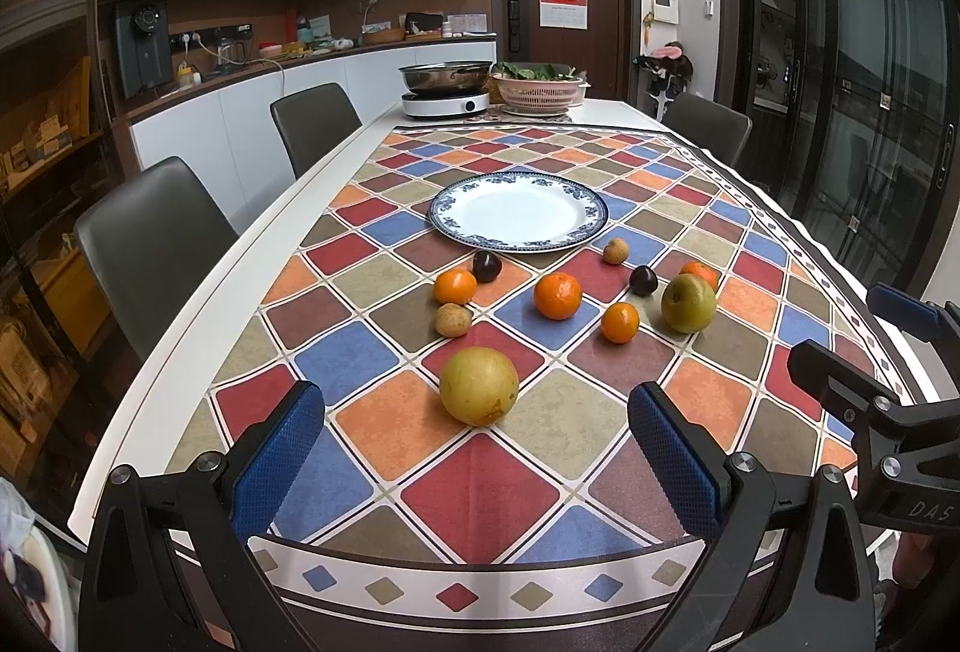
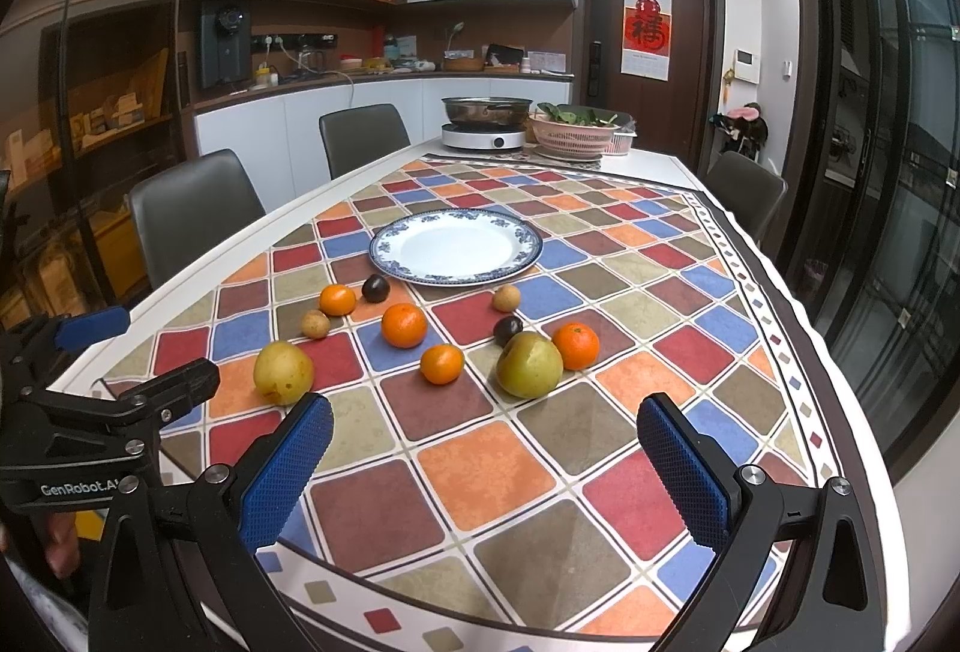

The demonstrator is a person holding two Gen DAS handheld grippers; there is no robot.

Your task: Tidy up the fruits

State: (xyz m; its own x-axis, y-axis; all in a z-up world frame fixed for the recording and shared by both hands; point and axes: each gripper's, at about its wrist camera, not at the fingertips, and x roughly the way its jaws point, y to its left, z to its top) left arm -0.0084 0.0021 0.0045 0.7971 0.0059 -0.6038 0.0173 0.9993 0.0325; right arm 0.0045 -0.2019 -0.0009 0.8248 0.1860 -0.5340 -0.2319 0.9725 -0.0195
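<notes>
Hovering low over the near edge of the tablecloth (image 1: 480, 478), left gripper (image 1: 477, 448) spread wide and holding nothing, right gripper (image 2: 486, 463) likewise wide and empty. Probably kept open like this to be ready for a first pick, since no fruit is taken yet.

Just ahead of the left gripper, a yellow pear (image 1: 479, 386), nearest of all and likely the easiest first target. Further on the right, a green pear (image 1: 688, 302) touching or almost touching an orange (image 1: 699, 274). Between the two pears, three more small oranges (image 1: 558, 295), two dark plums (image 1: 486, 266) and two small brown fruits (image 1: 453, 319), all loose on the cloth, near each other but mostly apart.

Beyond the fruit, a white plate with blue rim (image 1: 591, 199), still empty, seemingly the place meant for collecting.

At the far end, a steel pan (image 1: 447, 75) on a cooker (image 1: 445, 104), and a pink basket (image 1: 540, 93) with green leaves inside.
</notes>
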